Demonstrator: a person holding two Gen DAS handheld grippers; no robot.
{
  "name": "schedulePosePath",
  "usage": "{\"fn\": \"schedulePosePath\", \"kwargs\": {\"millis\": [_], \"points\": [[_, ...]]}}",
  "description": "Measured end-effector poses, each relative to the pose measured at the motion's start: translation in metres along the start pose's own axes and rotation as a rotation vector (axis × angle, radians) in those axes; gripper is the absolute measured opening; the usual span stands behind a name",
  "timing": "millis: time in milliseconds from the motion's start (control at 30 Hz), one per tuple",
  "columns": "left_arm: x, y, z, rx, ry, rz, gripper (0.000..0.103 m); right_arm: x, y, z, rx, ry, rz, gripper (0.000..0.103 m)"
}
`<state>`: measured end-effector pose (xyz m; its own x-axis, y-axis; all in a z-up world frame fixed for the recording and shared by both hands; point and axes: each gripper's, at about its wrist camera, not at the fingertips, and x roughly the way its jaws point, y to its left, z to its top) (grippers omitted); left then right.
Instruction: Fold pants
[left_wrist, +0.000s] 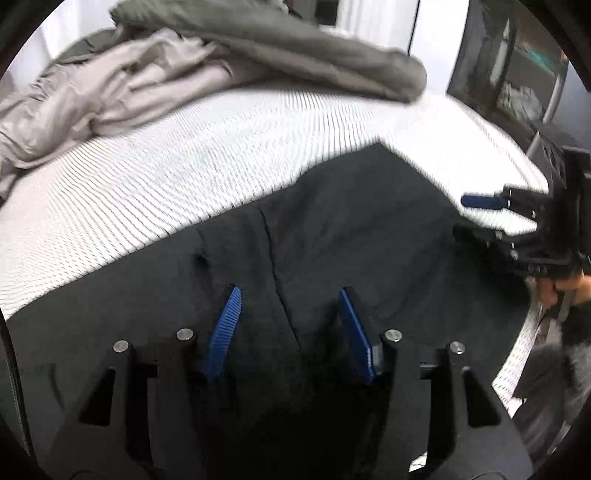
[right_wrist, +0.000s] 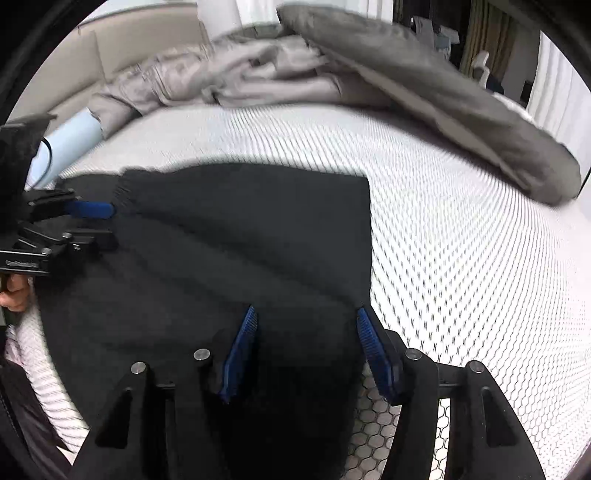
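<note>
Pants (left_wrist: 351, 229), dark and spread flat, lie on the near part of the bed (left_wrist: 184, 155) with its white textured cover. The left gripper (left_wrist: 290, 295) and the right gripper (right_wrist: 306, 314) hang over the fabric, jaws parted, grasping nothing. Grey bedding (right_wrist: 424, 81) is heaped at the far side.

Free room is found on the white patterned mattress (right_wrist: 461, 258) to the right of the black pants (right_wrist: 240, 251) & across the bare strip beyond them. The far side is blocked by a heap of grey bedding (right_wrist: 240, 77) w/ a darker grey duvet (right_wrist: 443, 99) draped toward the right edge. A pale blue cylinder (right_wrist: 70, 140) sits at the far left. Both grippers are seen close together over the pants.
</note>
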<state>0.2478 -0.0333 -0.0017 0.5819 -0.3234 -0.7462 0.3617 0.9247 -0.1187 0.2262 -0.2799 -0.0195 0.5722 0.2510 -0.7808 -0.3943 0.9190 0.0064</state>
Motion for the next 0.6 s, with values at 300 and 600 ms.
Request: {"fn": "schedulePosePath", "kwargs": {"millis": [300, 600], "points": [[0.044, 0.004, 0.014, -0.026, 0.072, -0.008, 0.061, 0.045, 0.038, 0.038, -0.025, 0.039, 0.154, 0.059], [0.026, 0.035, -0.004, -0.106, 0.075, 0.040, 0.072, 0.045, -0.002, 0.022, -0.009, 0.061, -0.076, 0.059]]}}
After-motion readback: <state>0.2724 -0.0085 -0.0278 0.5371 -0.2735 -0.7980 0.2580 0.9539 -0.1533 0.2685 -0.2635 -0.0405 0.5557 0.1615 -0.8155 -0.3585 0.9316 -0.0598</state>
